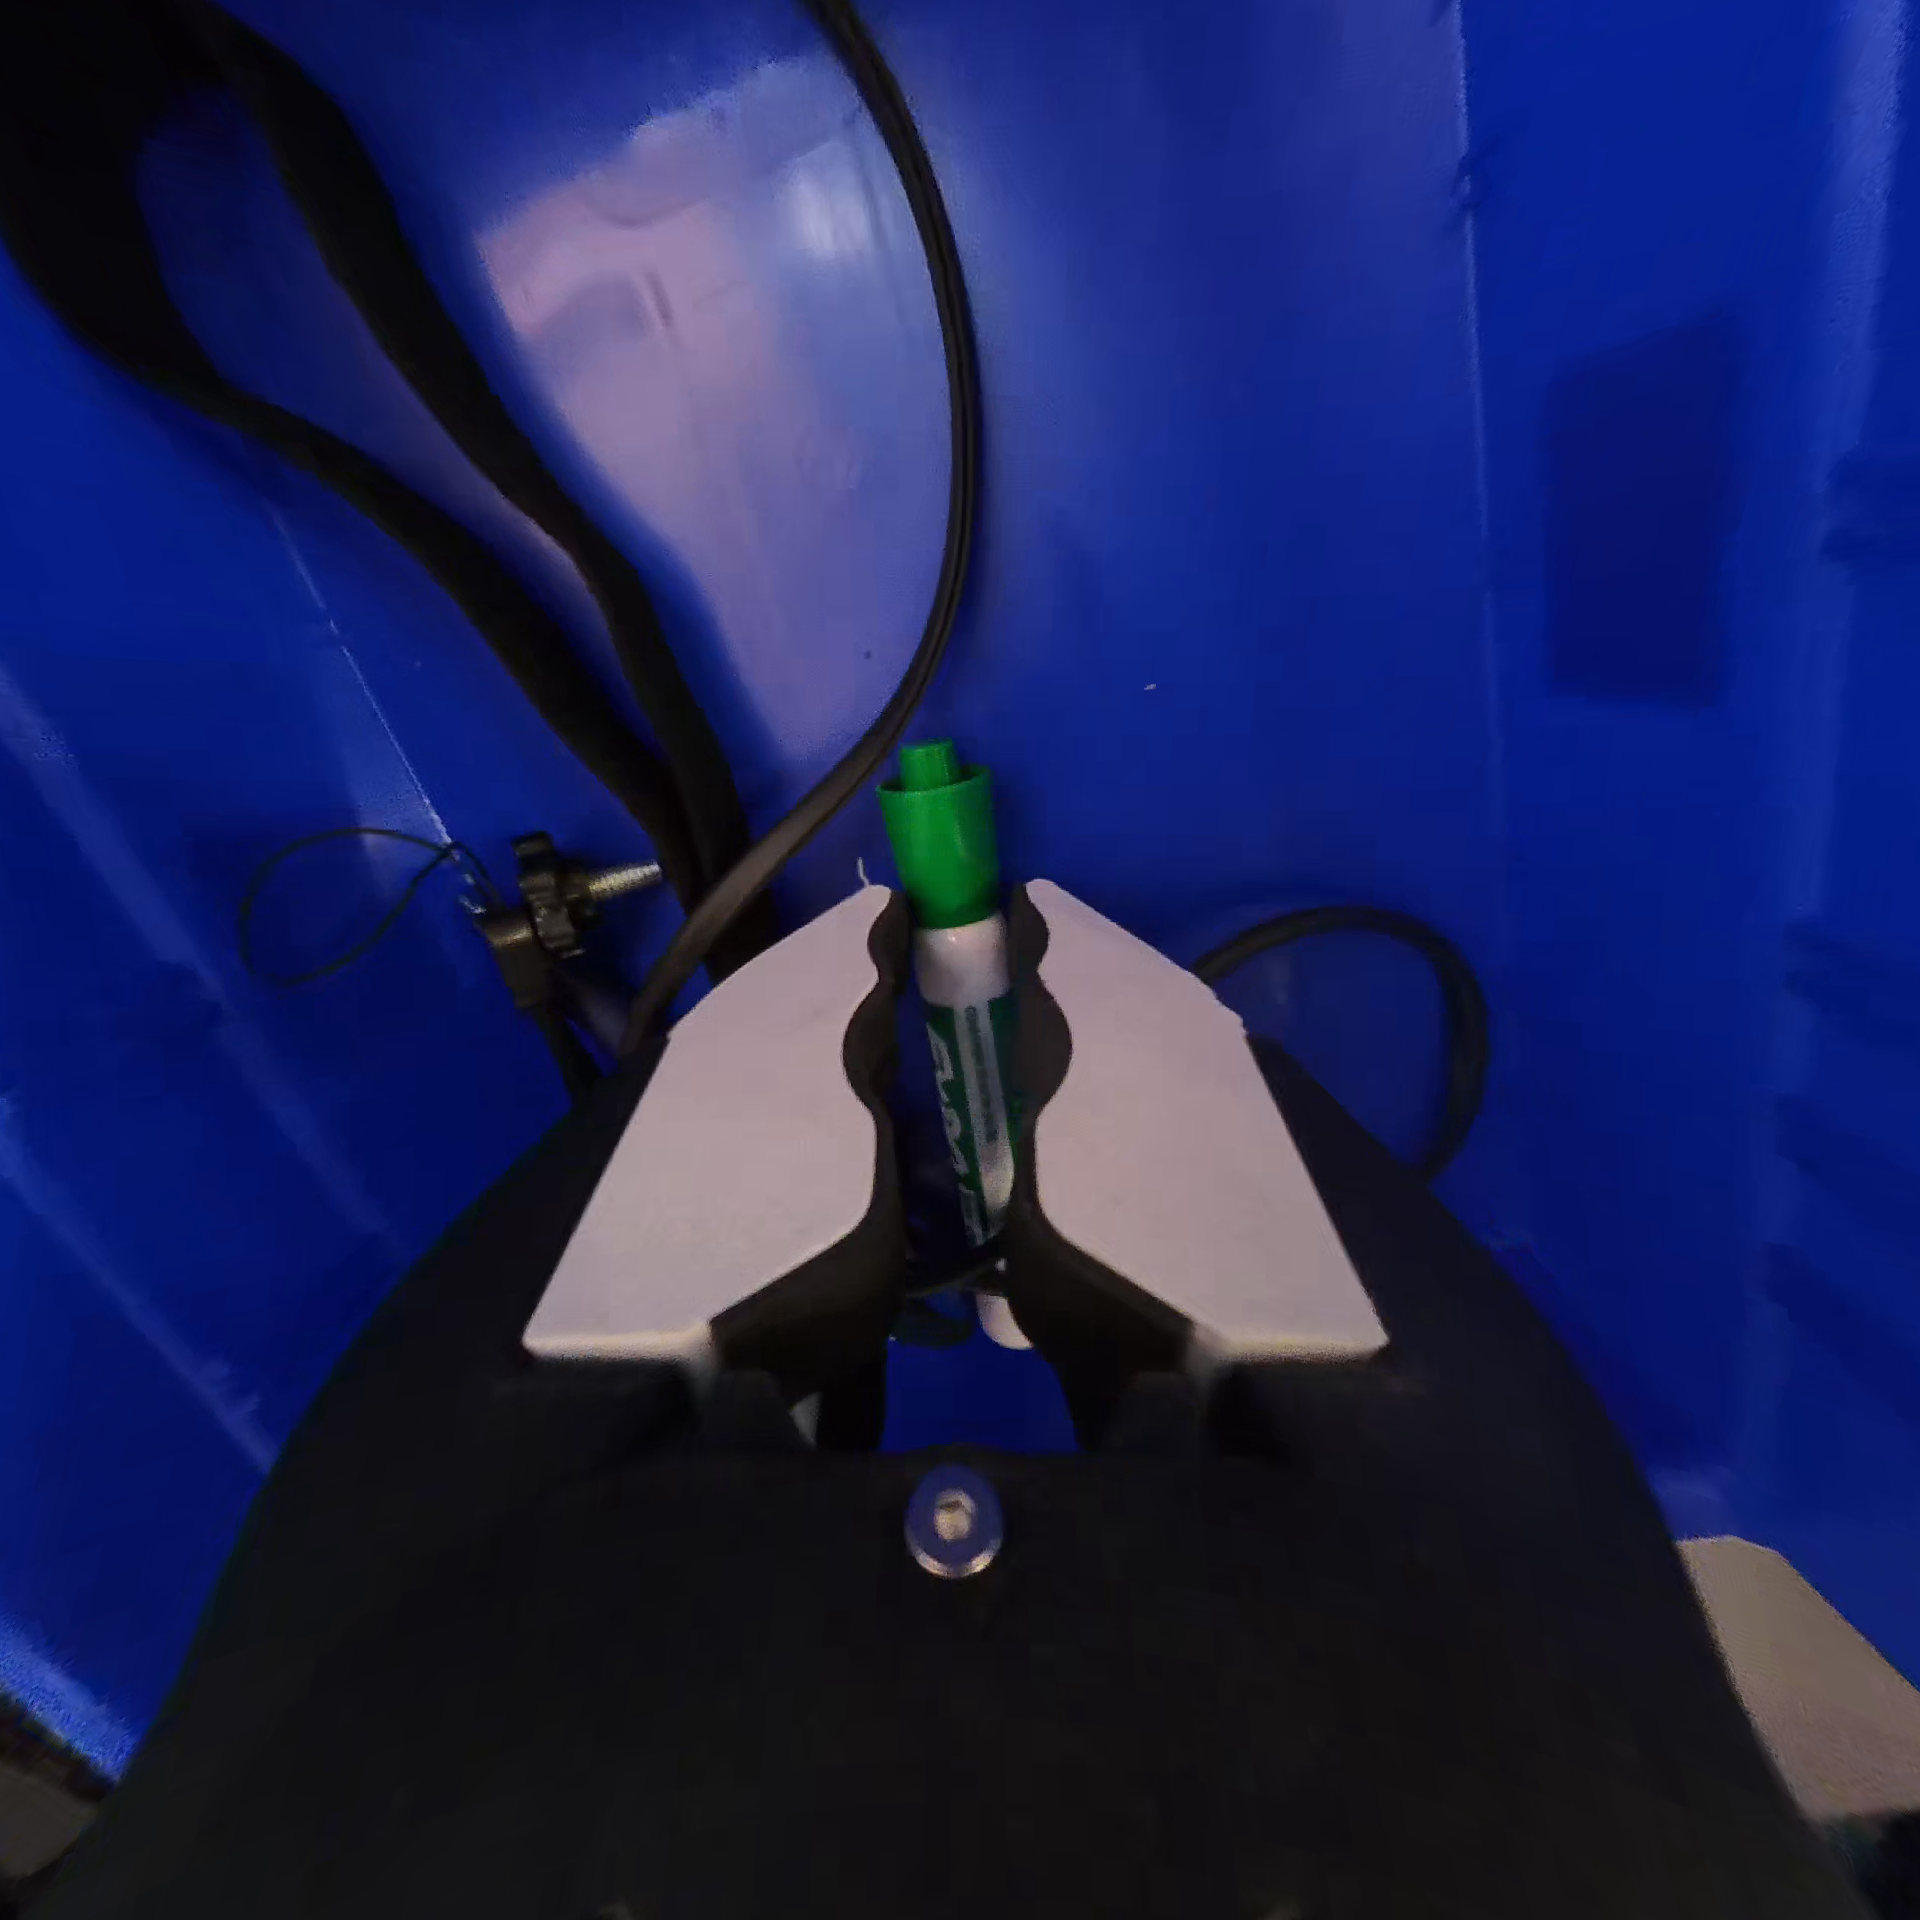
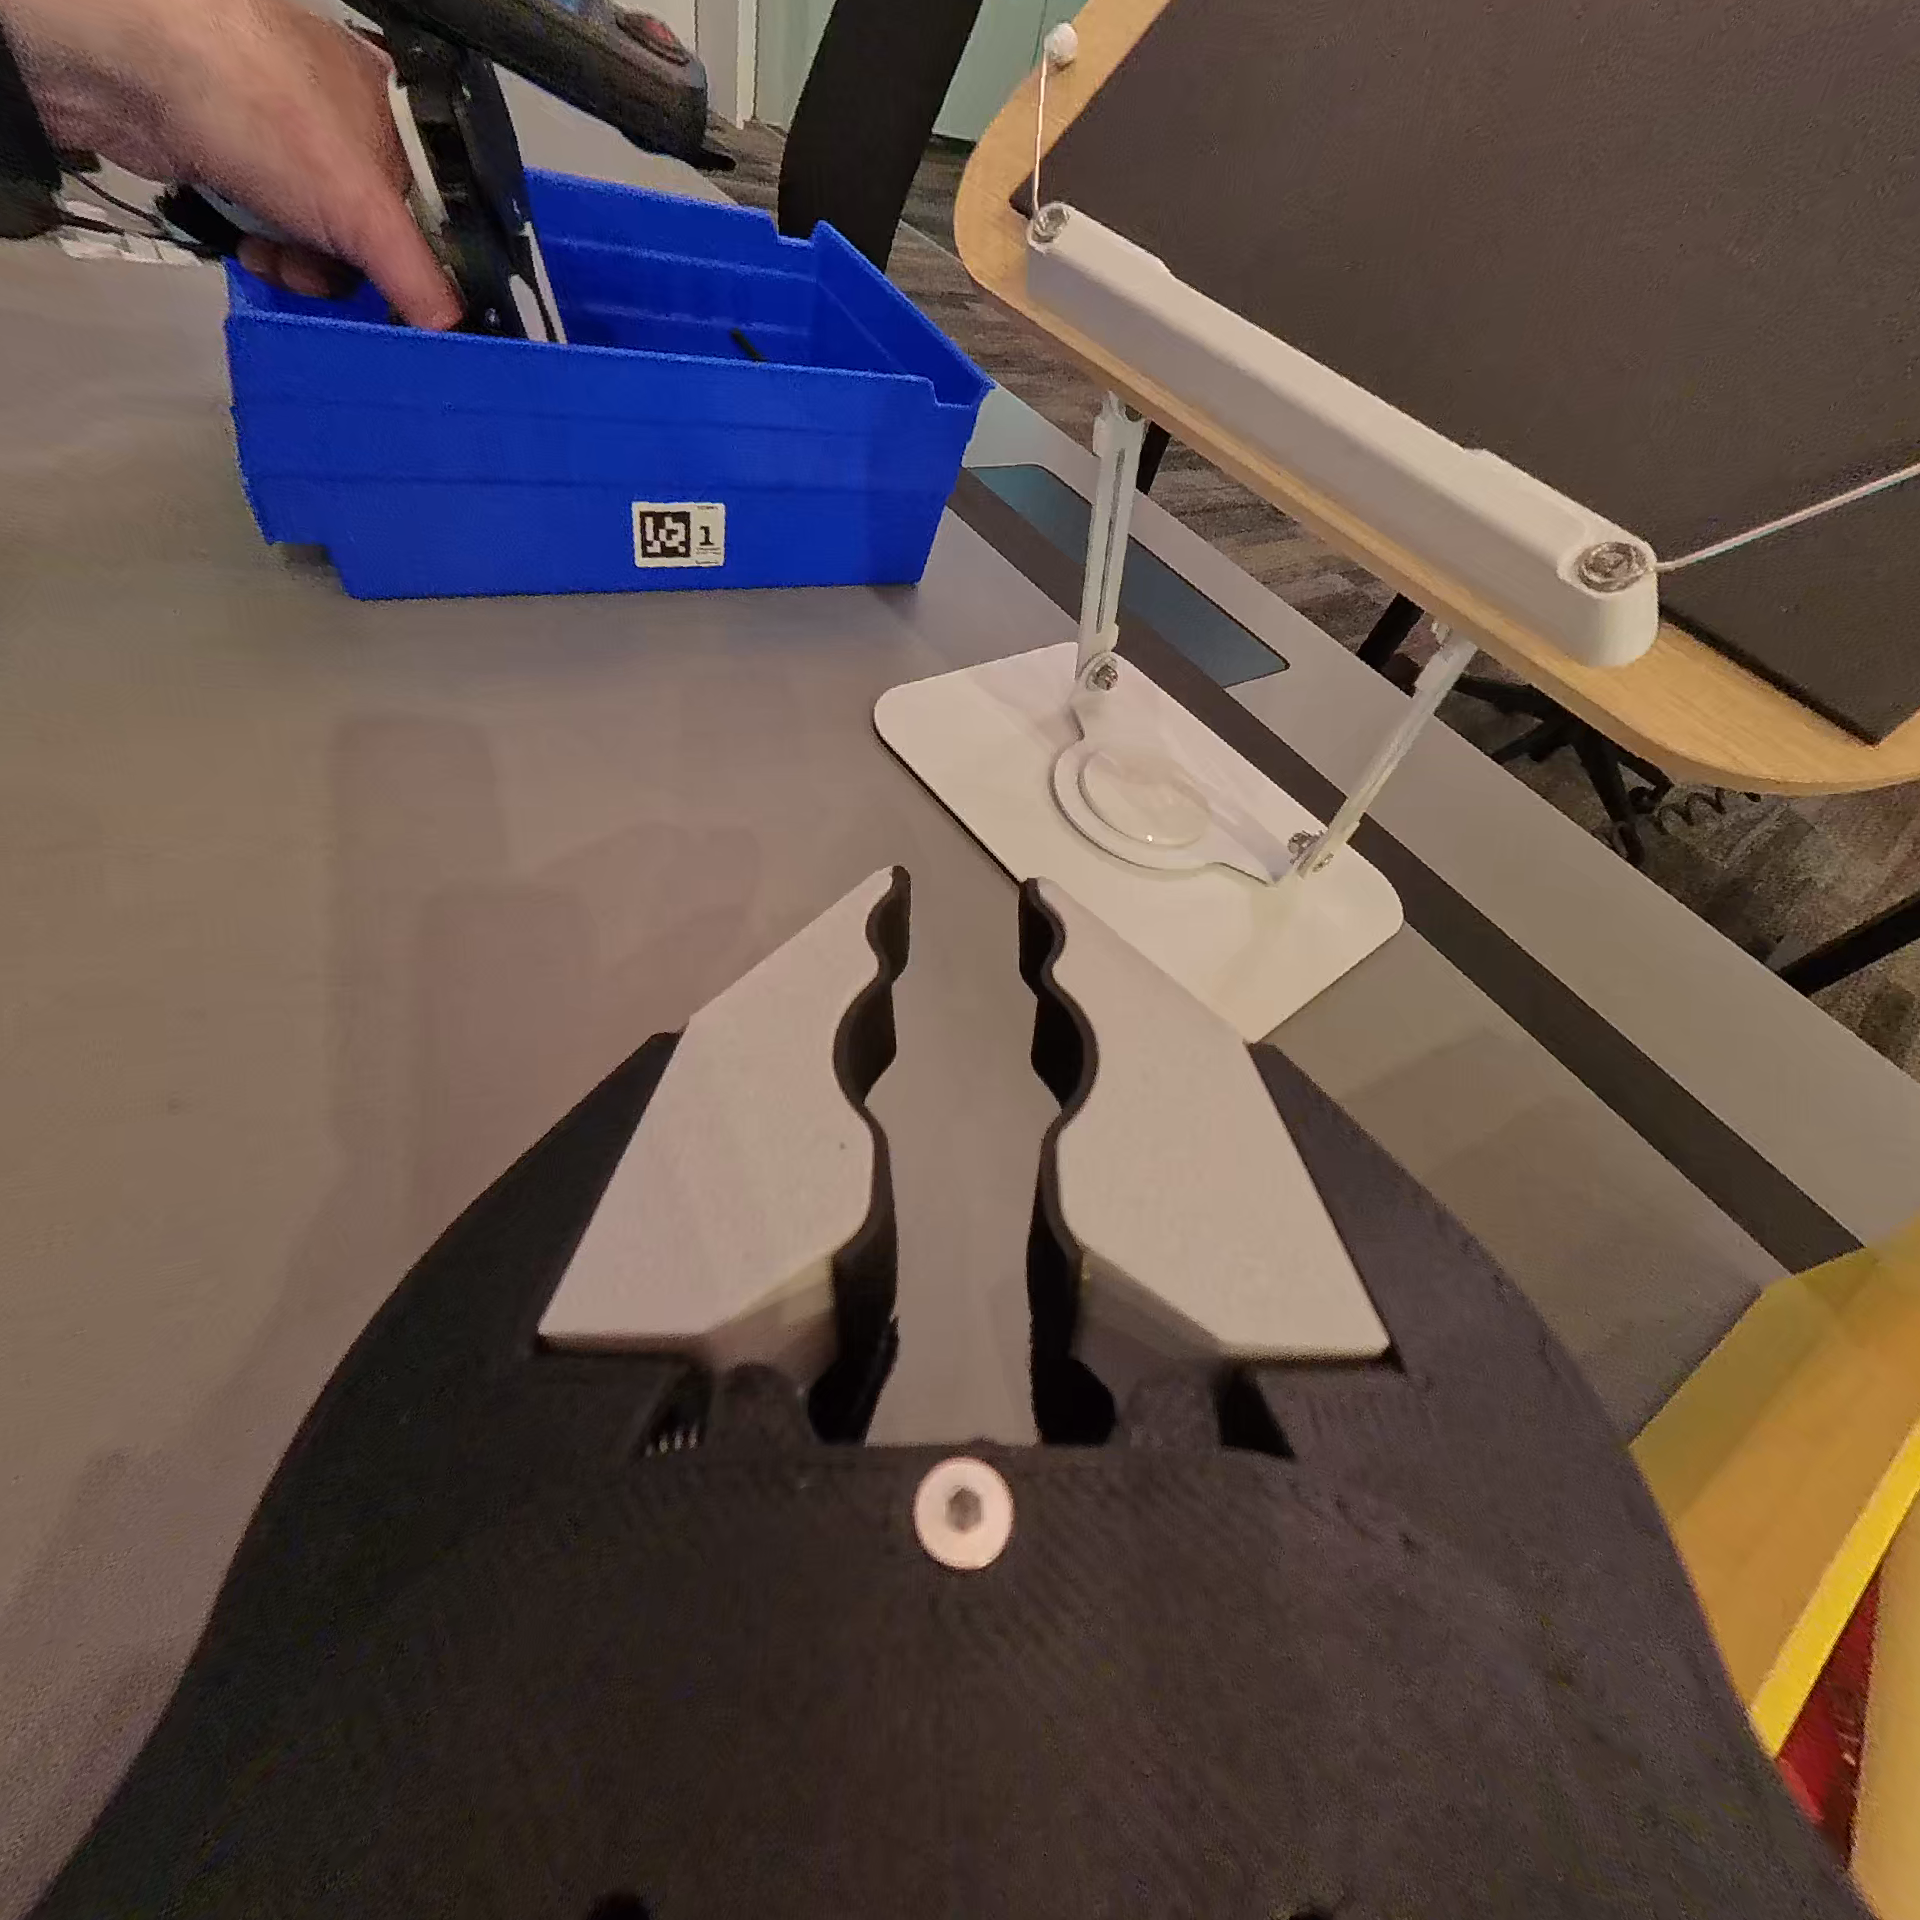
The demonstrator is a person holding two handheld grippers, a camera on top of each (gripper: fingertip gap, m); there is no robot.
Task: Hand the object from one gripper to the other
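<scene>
My left gripper (image 1: 956,909) is down inside a blue bin (image 1: 1247,416) and is shut on a green-capped white marker (image 1: 951,935), which lies lengthwise between the fingers with its cap pointing forward. My right gripper (image 2: 961,899) is open and empty, held above the grey table (image 2: 416,831). In the right wrist view the blue bin (image 2: 582,447) stands at the far left of the table, and a hand (image 2: 239,135) holds the left gripper (image 2: 499,239) inside it. The marker is hidden in that view.
Black cables (image 1: 520,520) and a small black screw knob (image 1: 551,909) lie in the bin beside the marker. A white stand (image 2: 1143,821) with a wood-edged dark board (image 2: 1455,260) is at the right. A yellow object (image 2: 1787,1455) sits at the right edge. The small black screw knob (image 1: 551,909) lies around 6 cm away from my left fingertips.
</scene>
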